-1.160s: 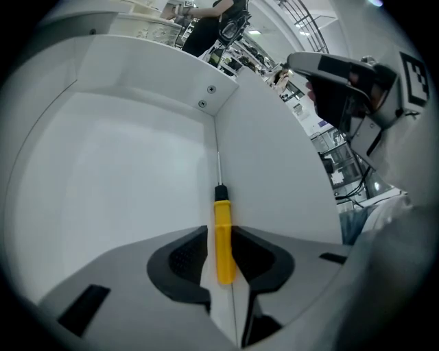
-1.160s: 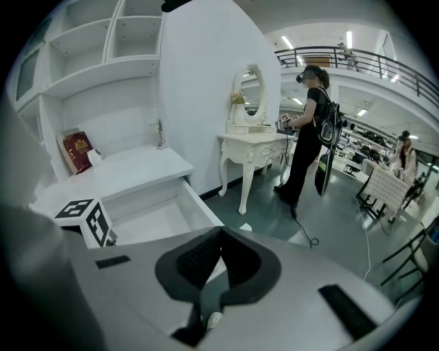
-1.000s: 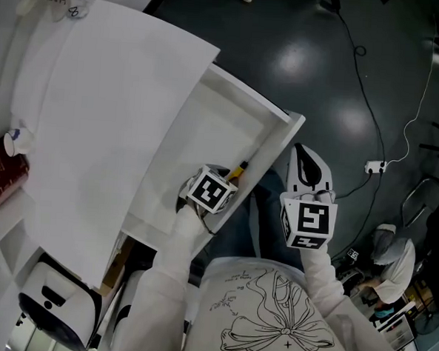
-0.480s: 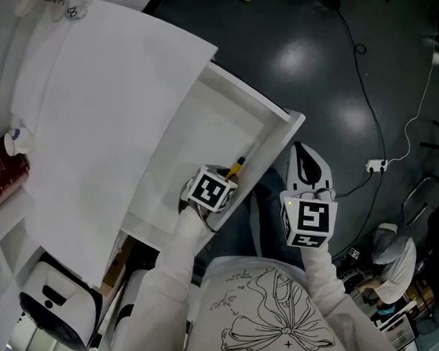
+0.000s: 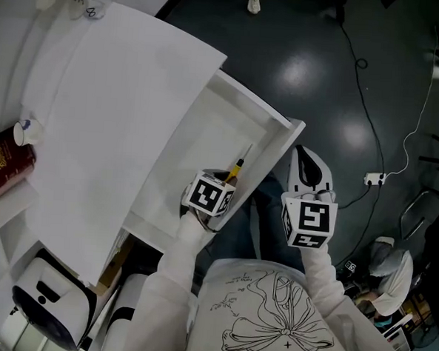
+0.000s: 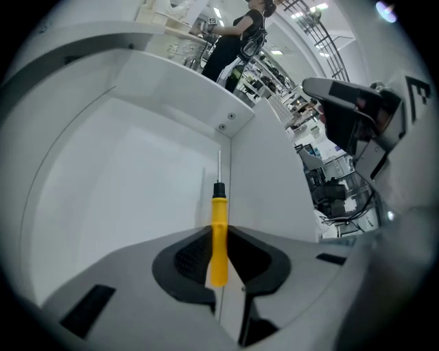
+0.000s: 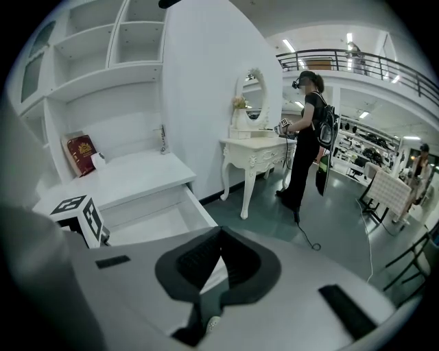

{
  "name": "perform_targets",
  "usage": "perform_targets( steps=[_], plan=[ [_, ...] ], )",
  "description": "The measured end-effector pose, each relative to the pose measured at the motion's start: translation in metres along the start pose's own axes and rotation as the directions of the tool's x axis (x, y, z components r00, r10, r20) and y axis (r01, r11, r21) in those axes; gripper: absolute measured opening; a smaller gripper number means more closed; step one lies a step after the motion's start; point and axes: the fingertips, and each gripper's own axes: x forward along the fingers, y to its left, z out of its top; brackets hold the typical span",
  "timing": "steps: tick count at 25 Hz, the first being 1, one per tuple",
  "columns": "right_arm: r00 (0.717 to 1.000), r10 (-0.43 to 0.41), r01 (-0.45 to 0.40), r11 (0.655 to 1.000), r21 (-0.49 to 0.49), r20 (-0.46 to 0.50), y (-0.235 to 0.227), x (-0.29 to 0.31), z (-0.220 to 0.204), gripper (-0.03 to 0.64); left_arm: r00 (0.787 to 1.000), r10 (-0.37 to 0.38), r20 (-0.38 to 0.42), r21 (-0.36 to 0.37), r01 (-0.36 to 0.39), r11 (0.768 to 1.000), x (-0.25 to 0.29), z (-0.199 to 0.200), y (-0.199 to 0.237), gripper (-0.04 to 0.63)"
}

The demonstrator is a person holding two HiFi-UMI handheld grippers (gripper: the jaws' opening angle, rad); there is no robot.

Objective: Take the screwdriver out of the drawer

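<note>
The yellow-handled screwdriver with a thin steel shaft (image 6: 218,214) sits inside the open white drawer (image 6: 137,171). Its handle is between the fingers of the left gripper (image 6: 218,232), whose jaws are closing on it, with a pad against each side. The tool's long axis runs straight out from the fingertips, and the shaft points ahead of them toward the drawer's far corner, close along the side wall. The right gripper (image 7: 219,236) hangs outside the drawer, its fingers clenched together on nothing.
</note>
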Motion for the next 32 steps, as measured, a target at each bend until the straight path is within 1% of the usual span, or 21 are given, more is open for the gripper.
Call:
perform_targets(
  steps=[5,10,14,19,22,26,29,32],
  plan=[
    [0.999,0.022,-0.022,1.000,-0.017,0.037,0.007,-0.005,0.018,0.003,0.995,0.049,0.091,-0.008,-0.049,0.999,-0.031,0.018,0.002,0.064],
    [0.995,0.050,-0.046,0.998,-0.045,0.088,0.020,-0.011,0.042,0.003,0.974,0.096,0.207,-0.032,-0.091,0.995,-0.069,0.035,0.003,0.065],
    [0.988,0.080,-0.071,0.995,-0.074,0.130,0.033,-0.018,0.062,0.003,0.949,0.142,0.283,-0.046,-0.134,0.990,-0.099,0.045,0.002,0.064],
    [0.977,0.107,-0.087,0.990,-0.110,0.186,0.043,-0.030,0.089,0.003,0.901,0.195,0.389,-0.083,-0.176,0.981,-0.140,0.055,-0.004,0.064],
    [0.967,0.126,-0.097,0.986,-0.134,0.223,0.048,-0.041,0.104,0.003,0.860,0.238,0.451,-0.106,-0.213,0.971,-0.167,0.058,-0.008,0.064],
    [0.949,0.159,-0.117,0.980,-0.163,0.272,0.061,-0.052,0.126,0.003,0.790,0.293,0.539,-0.137,-0.262,0.955,-0.208,0.066,-0.013,0.064],
    [0.933,0.193,-0.143,0.974,-0.178,0.303,0.072,-0.059,0.140,0.003,0.729,0.328,0.600,-0.154,-0.297,0.942,-0.239,0.073,-0.022,0.064],
    [0.914,0.229,-0.170,0.966,-0.196,0.334,0.084,-0.066,0.156,0.003,0.655,0.368,0.660,-0.183,-0.334,0.924,-0.270,0.080,-0.030,0.065]
  ],
)
